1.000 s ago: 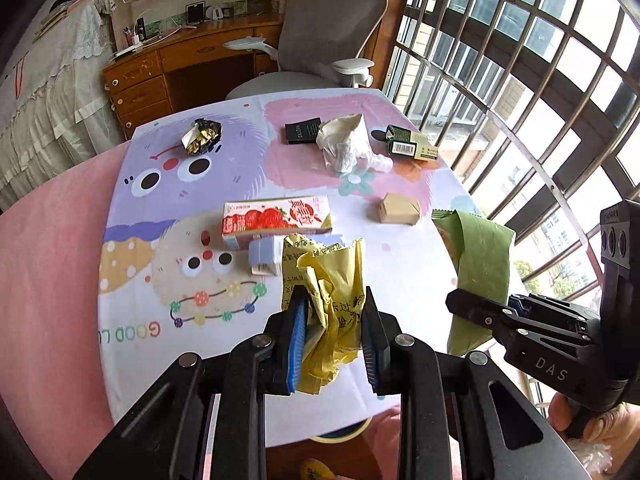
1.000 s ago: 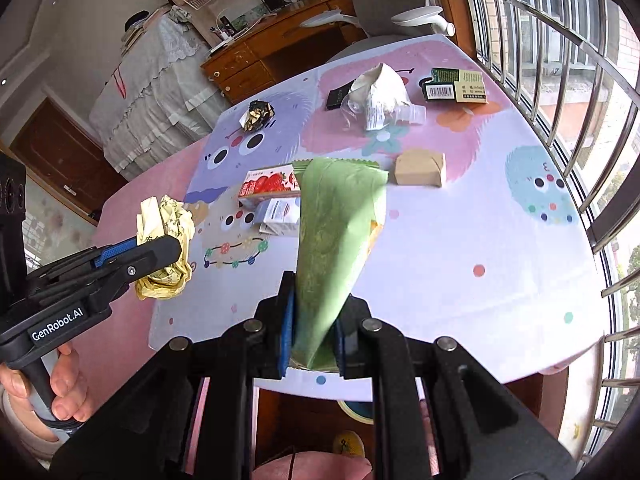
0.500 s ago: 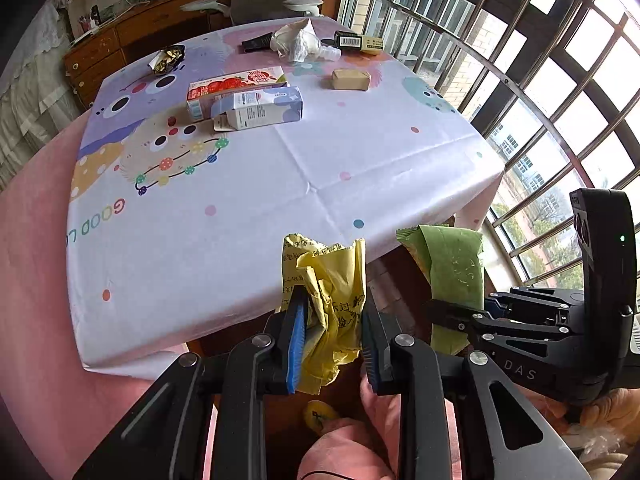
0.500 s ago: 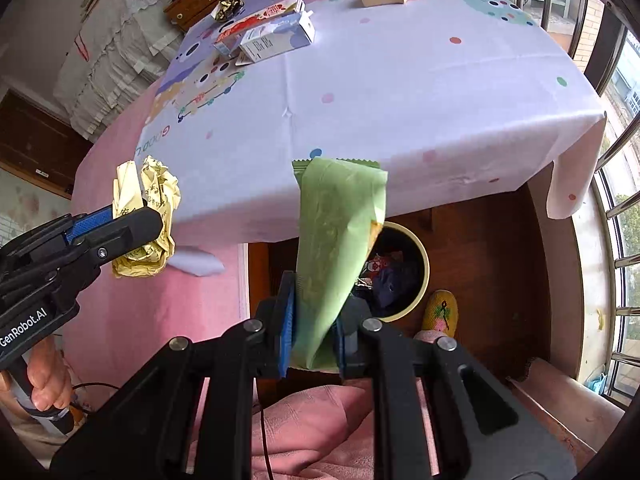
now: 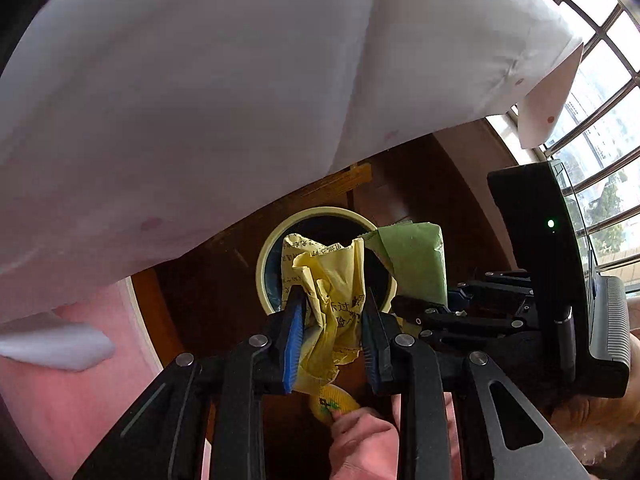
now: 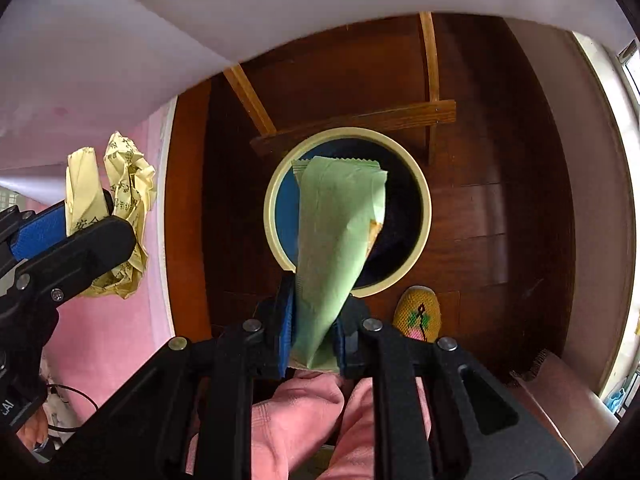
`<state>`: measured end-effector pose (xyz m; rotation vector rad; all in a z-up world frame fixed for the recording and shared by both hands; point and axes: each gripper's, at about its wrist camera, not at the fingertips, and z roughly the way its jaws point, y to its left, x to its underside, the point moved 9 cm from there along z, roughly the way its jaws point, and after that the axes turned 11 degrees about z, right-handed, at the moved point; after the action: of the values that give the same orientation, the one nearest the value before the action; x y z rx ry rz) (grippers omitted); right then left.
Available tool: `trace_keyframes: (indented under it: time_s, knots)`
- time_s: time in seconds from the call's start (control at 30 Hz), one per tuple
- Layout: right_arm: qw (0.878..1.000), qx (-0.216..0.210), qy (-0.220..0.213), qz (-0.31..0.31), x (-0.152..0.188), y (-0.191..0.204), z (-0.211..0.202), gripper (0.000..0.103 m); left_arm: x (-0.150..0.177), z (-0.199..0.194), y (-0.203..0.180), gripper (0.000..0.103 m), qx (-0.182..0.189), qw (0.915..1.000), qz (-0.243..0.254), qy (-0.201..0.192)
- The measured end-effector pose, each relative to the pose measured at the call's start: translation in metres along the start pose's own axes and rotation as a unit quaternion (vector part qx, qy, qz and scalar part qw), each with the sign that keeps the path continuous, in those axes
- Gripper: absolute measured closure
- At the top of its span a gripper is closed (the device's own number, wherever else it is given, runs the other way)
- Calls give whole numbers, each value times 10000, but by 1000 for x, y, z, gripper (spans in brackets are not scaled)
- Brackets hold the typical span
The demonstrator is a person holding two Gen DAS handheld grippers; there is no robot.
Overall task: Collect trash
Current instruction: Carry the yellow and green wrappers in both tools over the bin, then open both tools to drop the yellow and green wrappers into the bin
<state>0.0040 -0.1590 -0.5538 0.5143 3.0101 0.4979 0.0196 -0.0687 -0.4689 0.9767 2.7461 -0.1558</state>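
Left gripper (image 5: 332, 332): jaws clamped on a crumpled yellow paper wrapper with black printed characters (image 5: 330, 292). The wad sits between the blue finger pads (image 5: 291, 344); its upper half stands clear above the fingertips and its lower end hangs down behind them. In the left wrist view the wad lines up over the mouth of a round waste bin with a cream rim and dark inside (image 5: 264, 256). In the right wrist view the same gripper (image 6: 86, 220) and wrapper (image 6: 124, 208) show off to the left of the bin, against pink cloth.

Right gripper (image 6: 314, 324): jaws clamped on the lower end of a flat pale-green snack packet with a serrated top edge (image 6: 336, 232). The packet rises from between the pads, tilted slightly right, and its upper part overlaps the bin opening (image 6: 424, 216) in that view. From the left wrist camera the packet (image 5: 416, 264) stands just right of the yellow wad, its edge touching or nearly so.

Surroundings: bin stands on dark brown wooden floor (image 6: 500, 200), beneath a wooden table frame (image 6: 360, 116). White tablecloth with faint pink dots (image 5: 200, 100) hangs overhead. Yellow knitted slipper (image 6: 418, 312) just beside the bin. Pink trouser legs (image 6: 304, 420) below the grippers. Barred window (image 5: 600, 92) at right.
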Motion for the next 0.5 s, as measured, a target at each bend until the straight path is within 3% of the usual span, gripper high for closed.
trace_keyframes:
  time_s: [0.2,0.27,0.4,0.47,0.5]
  knots:
    - [9998,78,66,184,-16,-24,69,87,15,83,13,77,128,9979,-614,136]
    - [9997,79,46,230,-35,-26,79,79,16,99,14,72,101,9978,-641,147]
    - [9991,75,11,429,-53,-38,92,57,26,115,20,53,-62,9974,-699,178]
    - [9990,67,-57,433,-55,-41,91,52,23,117,26,32,-112,9969,-763,157]
    - [9990,69,-91,424,-58,-41,89,52,22,117,29,29,-105,9966,-804,141]
